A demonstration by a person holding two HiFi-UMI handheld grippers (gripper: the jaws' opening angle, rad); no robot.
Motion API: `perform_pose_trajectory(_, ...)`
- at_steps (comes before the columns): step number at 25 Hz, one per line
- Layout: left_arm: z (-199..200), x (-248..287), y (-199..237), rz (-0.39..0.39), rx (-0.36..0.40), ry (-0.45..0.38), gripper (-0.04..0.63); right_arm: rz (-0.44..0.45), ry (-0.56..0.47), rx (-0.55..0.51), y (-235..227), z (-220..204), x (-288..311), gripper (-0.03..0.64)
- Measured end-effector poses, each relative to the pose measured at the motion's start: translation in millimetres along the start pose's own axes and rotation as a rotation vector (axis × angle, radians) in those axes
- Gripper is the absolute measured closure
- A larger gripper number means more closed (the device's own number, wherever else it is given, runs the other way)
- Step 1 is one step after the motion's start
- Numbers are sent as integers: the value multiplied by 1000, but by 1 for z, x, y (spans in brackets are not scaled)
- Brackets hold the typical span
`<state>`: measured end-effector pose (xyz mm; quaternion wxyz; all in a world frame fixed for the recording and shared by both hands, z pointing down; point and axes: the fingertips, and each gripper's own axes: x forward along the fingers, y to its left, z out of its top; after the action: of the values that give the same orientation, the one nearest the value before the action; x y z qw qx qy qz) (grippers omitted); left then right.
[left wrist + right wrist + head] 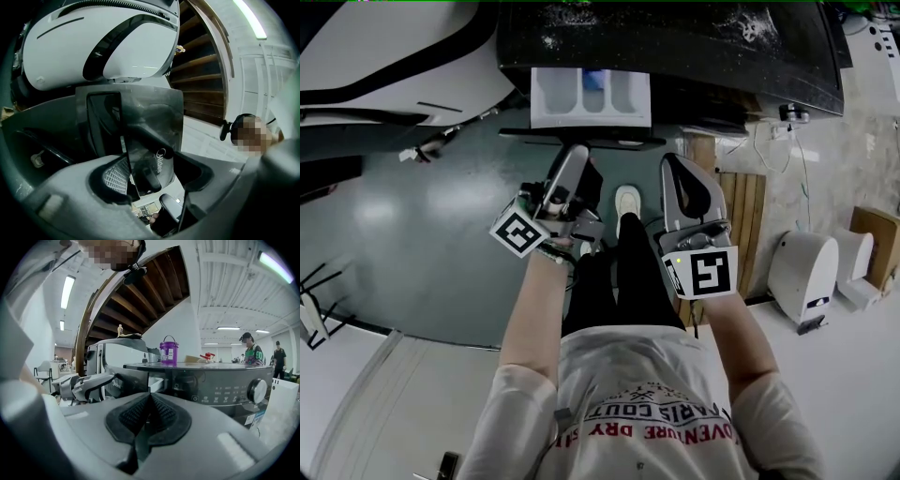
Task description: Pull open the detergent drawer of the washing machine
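The drawer [591, 94] stands pulled out of the washer [694, 47], at the left of its front, toward the person. From above it is a white tray with 3 compartments, a blue piece at its far end and a dark glossy front panel on its near side.

The left gripper [577, 156] reaches to that panel from the near side and holds it. In the left gripper view the jaws stand wide with the panel, marked Midea, deep between them. The ribbed left pad [115, 176] lies against the panel's edge.

The right gripper [677, 165] hangs just right of the left one, near the washer's front but apart from it. Its jaws are closed, the 2 ribbed pads meeting with nothing between them.

In the right gripper view the washer's dark control strip runs right from the drawer to a round knob [258, 390]. A purple bucket [168, 351] stands on the washer's top.

A white rounded machine [384, 42] sits left of the washer on a grey-green floor [412, 234]. A dark wooden stair [136, 291] curves overhead beyond the washer. 2 people [253, 351] stand far off at the right. 2 white units [806, 272] stand on the floor at the near right.
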<state>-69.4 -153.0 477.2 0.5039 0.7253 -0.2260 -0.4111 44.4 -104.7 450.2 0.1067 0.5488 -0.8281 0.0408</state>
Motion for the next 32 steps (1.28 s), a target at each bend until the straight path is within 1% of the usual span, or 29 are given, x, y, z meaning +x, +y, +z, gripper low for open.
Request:
perform_pose_trajectory(4, -6, -11, -6, 2, 1, 0, 305, -2, 0, -19, 8, -1, -10, 616)
perform_pose_trajectory(12, -20, -38, -16, -6, 9, -4, 304, -13, 0, -11, 17, -7, -33, 617)
perform_pose_trajectory(24, -26, -50, -24, -3, 3, -8, 303, -21, -1, -7, 33, -11, -58, 615)
perform_pose_trajectory(27, -27, -51, -22, 13, 9, 1, 293, -14, 3, -19, 38, -11, -64, 616)
perform_pose_trajectory(29, -28, -54, -18, 43, 21, 7, 287, -13, 3, -24, 38, -11, -67, 615)
perform_pose_trajectory(32, -29, -57, -16, 92, 40, 12, 299, -12, 5, -17, 39, -11, -68, 615)
